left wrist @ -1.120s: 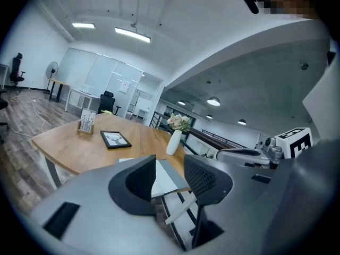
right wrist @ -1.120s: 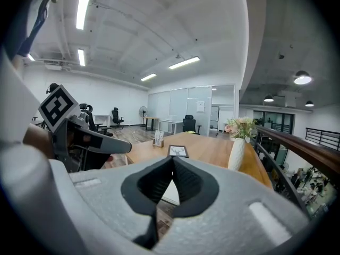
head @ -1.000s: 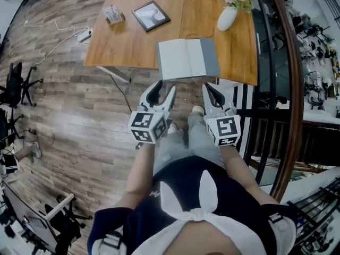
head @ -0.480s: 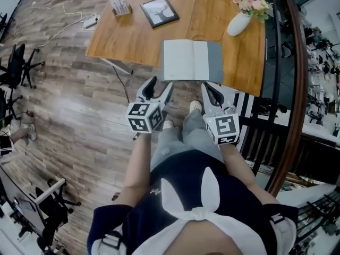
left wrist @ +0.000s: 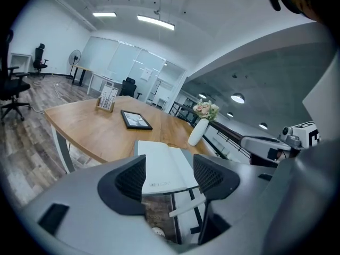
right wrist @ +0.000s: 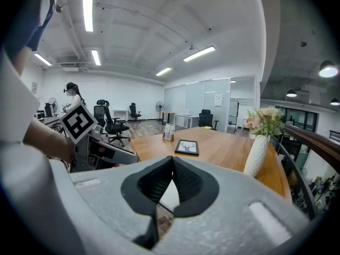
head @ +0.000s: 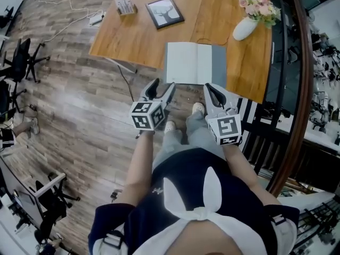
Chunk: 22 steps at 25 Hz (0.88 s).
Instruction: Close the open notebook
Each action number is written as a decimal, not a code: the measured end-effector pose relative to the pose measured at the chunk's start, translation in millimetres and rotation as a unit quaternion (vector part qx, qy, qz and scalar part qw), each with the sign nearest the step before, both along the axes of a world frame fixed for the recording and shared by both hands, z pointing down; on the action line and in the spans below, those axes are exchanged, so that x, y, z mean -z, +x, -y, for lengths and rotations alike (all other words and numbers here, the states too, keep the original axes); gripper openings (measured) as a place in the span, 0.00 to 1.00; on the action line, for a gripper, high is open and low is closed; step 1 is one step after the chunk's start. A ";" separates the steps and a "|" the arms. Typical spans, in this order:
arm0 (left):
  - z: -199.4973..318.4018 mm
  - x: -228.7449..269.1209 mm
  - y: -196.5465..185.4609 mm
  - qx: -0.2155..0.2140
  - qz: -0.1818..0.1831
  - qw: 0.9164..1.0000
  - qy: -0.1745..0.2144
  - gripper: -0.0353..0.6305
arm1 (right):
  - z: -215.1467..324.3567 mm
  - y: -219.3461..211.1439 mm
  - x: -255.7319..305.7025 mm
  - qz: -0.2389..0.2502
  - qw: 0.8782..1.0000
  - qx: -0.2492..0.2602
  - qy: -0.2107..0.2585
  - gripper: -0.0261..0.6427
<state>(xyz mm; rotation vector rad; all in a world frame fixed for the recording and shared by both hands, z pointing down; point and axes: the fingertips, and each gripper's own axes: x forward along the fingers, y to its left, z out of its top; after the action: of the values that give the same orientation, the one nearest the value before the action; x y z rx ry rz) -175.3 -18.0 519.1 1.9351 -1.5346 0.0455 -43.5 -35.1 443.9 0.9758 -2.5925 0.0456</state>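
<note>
The open notebook (head: pixel 191 62) lies flat at the near edge of the wooden table (head: pixel 143 36), white pages up and a grey cover showing on its right. My left gripper (head: pixel 161 89) hovers just short of the notebook's left corner. Its jaws have just been opening and stand wide apart with nothing between them. In the left gripper view the notebook (left wrist: pixel 162 166) shows beyond the left gripper (left wrist: pixel 171 175). My right gripper (head: pixel 209 88) is shut and empty just in front of the notebook's right corner. The right gripper (right wrist: pixel 172 162) shows pads pressed together.
A white vase of flowers (head: pixel 247 25) stands at the table's right end. A black picture frame (head: pixel 165 12) and a small card holder (head: pixel 125 5) lie farther back. A dark curved railing (head: pixel 289 89) runs along the right. Office chairs (head: pixel 21 62) stand on the wooden floor at left.
The left gripper's jaws have spread wider. Both grippers have sunk a little and stay just short of the table's near edge.
</note>
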 end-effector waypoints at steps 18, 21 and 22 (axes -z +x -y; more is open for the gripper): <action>19.6 -82.7 -4.4 0.004 -0.022 0.996 -0.092 0.49 | 24.5 9.7 -29.7 -0.014 0.999 0.003 -0.031 0.04; 24.7 -91.5 -6.2 0.007 -0.039 0.994 -0.102 0.49 | 27.8 8.3 -34.9 -0.017 0.999 0.006 -0.036 0.04; 25.8 -94.0 -6.8 0.009 -0.046 0.993 -0.105 0.49 | 28.6 7.9 -35.9 -0.019 0.999 0.007 -0.038 0.04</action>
<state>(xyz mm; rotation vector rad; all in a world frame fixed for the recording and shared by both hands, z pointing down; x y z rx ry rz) -182.1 -43.8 613.2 1.7336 -1.4271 0.1056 -35.7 -63.7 479.8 0.9232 -2.5431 0.1202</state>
